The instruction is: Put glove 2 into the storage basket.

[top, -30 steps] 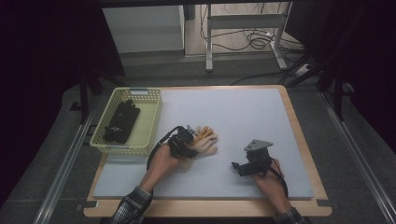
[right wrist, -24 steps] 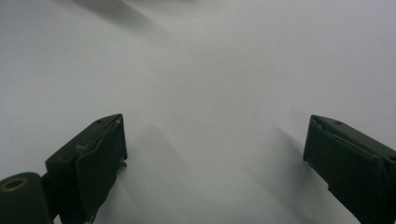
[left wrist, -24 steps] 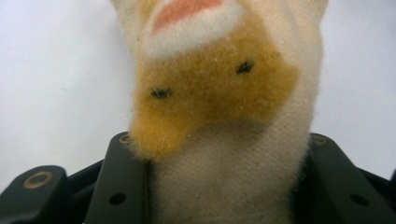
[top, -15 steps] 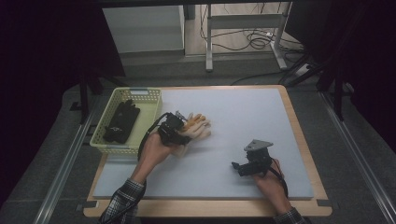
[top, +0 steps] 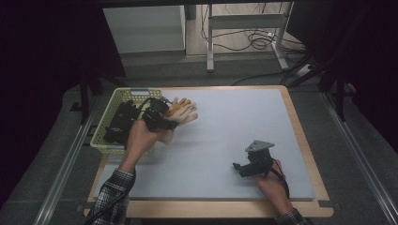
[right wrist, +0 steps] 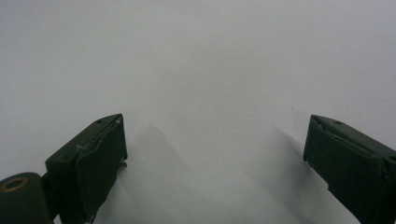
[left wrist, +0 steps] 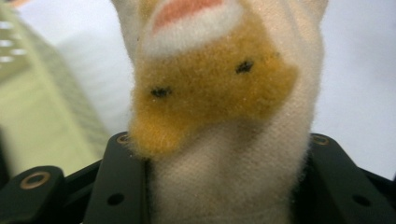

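At the far left stood a green basket (top: 109, 140). Just beside its rim, the left gripper (top: 162, 117) clenched a cream-and-orange glove (top: 182, 110), its long axis pointing rightward over the table (top: 225, 136), fingers away from the basket. Well apart, the right gripper (top: 240, 167) rested with jaws spread wide.

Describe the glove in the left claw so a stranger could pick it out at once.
Start at the yellow-green basket at the table's left edge. Just right of its far corner, the left claw is shut on a cream glove with orange-yellow patches. The items in the basket are black, so this pale glove stands out.
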{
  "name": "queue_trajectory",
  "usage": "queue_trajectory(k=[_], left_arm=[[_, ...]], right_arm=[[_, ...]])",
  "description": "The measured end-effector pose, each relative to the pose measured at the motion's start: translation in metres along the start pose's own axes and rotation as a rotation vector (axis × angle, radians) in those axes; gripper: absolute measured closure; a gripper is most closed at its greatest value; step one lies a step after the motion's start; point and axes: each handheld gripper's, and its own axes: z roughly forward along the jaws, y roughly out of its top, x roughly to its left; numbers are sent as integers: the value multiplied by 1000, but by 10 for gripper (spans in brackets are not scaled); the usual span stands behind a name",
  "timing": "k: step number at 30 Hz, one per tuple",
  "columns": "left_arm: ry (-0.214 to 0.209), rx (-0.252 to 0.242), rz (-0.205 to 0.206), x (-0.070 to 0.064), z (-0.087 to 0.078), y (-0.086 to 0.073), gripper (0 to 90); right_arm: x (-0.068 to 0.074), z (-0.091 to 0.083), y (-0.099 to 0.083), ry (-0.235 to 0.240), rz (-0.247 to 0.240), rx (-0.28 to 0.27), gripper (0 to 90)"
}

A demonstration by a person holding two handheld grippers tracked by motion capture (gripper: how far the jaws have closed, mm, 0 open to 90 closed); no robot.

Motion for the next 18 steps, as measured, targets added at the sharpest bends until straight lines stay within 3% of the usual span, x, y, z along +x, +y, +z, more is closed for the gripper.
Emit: queue_trajectory(k=[9, 18], left_arm=[[65, -11, -88, 38, -20, -4, 536], [132, -19, -178, 75, -22, -17, 530]], right_arm=[[0, 0, 0, 0, 1, -1, 59], [0, 0, 0, 1, 2, -1, 59]])
